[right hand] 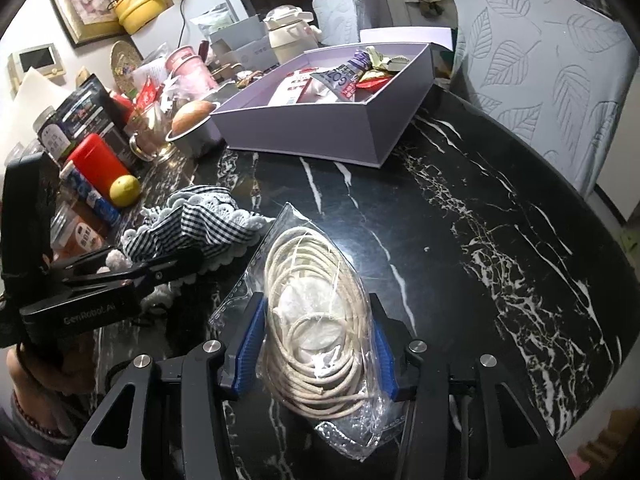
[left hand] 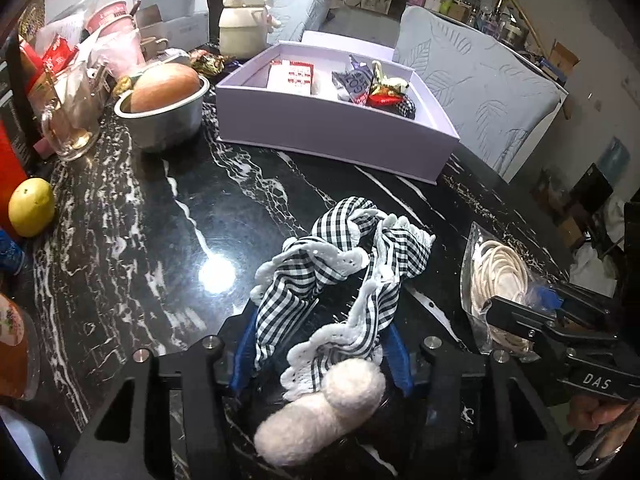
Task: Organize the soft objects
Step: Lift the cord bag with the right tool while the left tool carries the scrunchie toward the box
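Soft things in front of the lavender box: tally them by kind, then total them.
Checked cloth with white lace trim: 1
White fluffy pom-pom: 1
Clear bag of coiled cream cord: 1
Total: 3

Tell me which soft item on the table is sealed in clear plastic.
The coiled cream rope, bagged in clear plastic between the right gripper pads; the gingham cloth in the left gripper is unwrapped.

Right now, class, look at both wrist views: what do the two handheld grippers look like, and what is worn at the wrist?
Both are black, angular two-finger tools with silver screws and ribbed blue pads. The left gripper carries white "GenRobot.AI" lettering on its body in the right wrist view. The right gripper shows "DAS" in the left wrist view. A beaded bracelet sits above a dark patterned sleeve. No cables visible.
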`<state>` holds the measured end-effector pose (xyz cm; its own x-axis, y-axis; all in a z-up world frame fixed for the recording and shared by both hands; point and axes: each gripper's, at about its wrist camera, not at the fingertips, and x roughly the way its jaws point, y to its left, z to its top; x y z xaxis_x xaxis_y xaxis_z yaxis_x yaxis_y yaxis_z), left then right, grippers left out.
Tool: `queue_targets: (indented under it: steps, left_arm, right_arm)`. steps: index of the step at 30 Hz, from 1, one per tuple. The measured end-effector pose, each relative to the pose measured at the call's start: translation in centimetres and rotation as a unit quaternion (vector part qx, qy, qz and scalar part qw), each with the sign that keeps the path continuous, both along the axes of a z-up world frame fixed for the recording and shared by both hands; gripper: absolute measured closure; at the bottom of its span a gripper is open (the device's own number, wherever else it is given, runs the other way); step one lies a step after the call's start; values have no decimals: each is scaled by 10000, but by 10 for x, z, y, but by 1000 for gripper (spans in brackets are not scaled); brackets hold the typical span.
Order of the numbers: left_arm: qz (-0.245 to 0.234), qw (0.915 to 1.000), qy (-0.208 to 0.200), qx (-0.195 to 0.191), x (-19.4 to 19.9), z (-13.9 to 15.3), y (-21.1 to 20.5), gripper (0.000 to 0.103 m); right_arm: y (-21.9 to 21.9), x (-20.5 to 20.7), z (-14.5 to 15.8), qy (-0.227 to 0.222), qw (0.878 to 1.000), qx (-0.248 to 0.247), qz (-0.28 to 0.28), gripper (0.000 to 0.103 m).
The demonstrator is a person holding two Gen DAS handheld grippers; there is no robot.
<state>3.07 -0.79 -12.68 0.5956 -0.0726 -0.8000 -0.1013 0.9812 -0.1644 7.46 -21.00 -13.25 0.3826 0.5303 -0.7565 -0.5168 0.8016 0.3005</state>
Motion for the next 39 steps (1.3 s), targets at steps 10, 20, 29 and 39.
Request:
queue_targets:
  steps: [10, 20, 29, 39]
  left_arm:
    - [154, 9992, -360, 86, -24, 27, -4, 49]
    - [244, 9974, -660, 169, -45, 51, -9, 49]
    - [152, 9945, -1009, 255, -51, 75, -16, 49]
    - [60, 9883, -1486, 349, -32, 110, -16, 49]
  right_arm:
    - [-1, -14, 18, -101, 9996, 263, 49, 56]
    - [-5, -34, 44, -347, 9981, 488, 162, 56]
    - [-8, -44, 67, -610, 9962, 562, 251, 56]
    - [-9, -31, 104, -1056, 9925, 587, 189, 56]
